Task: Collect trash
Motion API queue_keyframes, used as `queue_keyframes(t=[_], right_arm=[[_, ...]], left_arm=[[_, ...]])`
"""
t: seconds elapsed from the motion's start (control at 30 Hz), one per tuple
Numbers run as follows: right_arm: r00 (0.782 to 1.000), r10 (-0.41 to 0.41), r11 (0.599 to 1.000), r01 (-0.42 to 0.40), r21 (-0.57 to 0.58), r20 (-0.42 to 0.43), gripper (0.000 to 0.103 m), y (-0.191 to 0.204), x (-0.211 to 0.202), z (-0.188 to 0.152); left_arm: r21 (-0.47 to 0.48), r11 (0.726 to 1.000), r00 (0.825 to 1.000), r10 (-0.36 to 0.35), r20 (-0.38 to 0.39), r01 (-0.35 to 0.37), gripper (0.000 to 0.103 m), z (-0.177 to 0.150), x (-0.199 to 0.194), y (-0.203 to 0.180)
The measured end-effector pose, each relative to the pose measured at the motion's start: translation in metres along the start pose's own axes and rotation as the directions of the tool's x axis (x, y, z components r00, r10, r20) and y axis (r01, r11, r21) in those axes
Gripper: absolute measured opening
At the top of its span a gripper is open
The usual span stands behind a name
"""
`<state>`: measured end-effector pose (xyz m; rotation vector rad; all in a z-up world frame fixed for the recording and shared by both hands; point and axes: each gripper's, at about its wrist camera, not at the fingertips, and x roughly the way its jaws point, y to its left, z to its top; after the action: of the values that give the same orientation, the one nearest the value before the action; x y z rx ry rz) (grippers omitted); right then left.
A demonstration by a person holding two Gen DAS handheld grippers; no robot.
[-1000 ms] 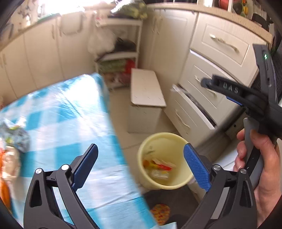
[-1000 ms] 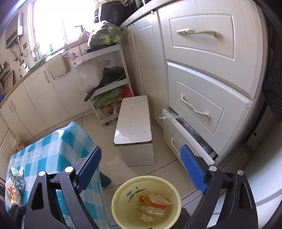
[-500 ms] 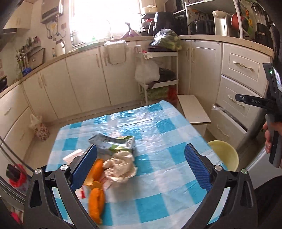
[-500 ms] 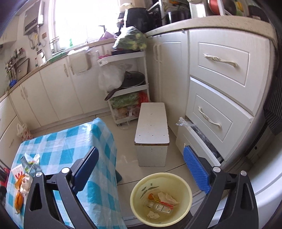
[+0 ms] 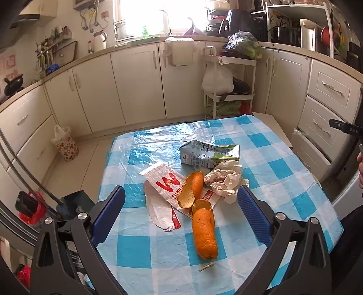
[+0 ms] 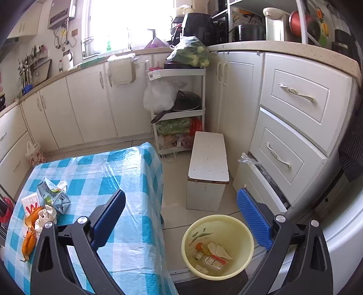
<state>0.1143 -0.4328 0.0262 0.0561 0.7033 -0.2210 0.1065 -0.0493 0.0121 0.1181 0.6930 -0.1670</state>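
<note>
Left wrist view has the left gripper (image 5: pixel 181 213) spread wide over orange peel (image 5: pixel 204 233) mid-table, while the right gripper (image 6: pixel 181 217) gapes empty above the yellow bin (image 6: pixel 246 254).

Bright daylight pours through the window (image 5: pixel 145 15) above the counter (image 5: pixel 136 44), washing out the panes. Cream cabinets (image 5: pixel 136 84) wrap the room in an L, with drawers (image 6: pixel 295 113) down the right side. A white tiered shelf cart (image 6: pixel 179 109) stands in the corner, a low white stool (image 6: pixel 208 168) just beside it on the pale tiled floor (image 6: pixel 174 181). The table (image 5: pixel 283 172) wears a blue-checked cloth.
</note>
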Motion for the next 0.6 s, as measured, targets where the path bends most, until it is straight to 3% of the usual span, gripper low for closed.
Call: queue_keyframes(t=[0.23, 0.4, 0.6], right_arm=[[0.999, 0.03, 0.996, -0.032, -0.087, -0.023, 0.094, 0.036, 0.008, -0.001], [0.998, 0.058, 0.976, -0.062, -0.21, -0.023, 0.095, 0.062, 0.008, -0.007], [0.992, 0.113, 0.959, -0.122, -0.256, -0.05, 0.095, 0.075, 0.012, -0.011]], left_arm=[[0.013, 0.999, 0.999, -0.034, 0.009, 0.034, 0.096, 0.0, -0.002, -0.007], [-0.016, 0.999, 0.999, -0.047, -0.007, 0.047, 0.096, -0.001, -0.002, -0.001], [-0.06, 0.997, 0.999, -0.042, -0.019, 0.04, 0.096, -0.002, 0.001, 0.009]])
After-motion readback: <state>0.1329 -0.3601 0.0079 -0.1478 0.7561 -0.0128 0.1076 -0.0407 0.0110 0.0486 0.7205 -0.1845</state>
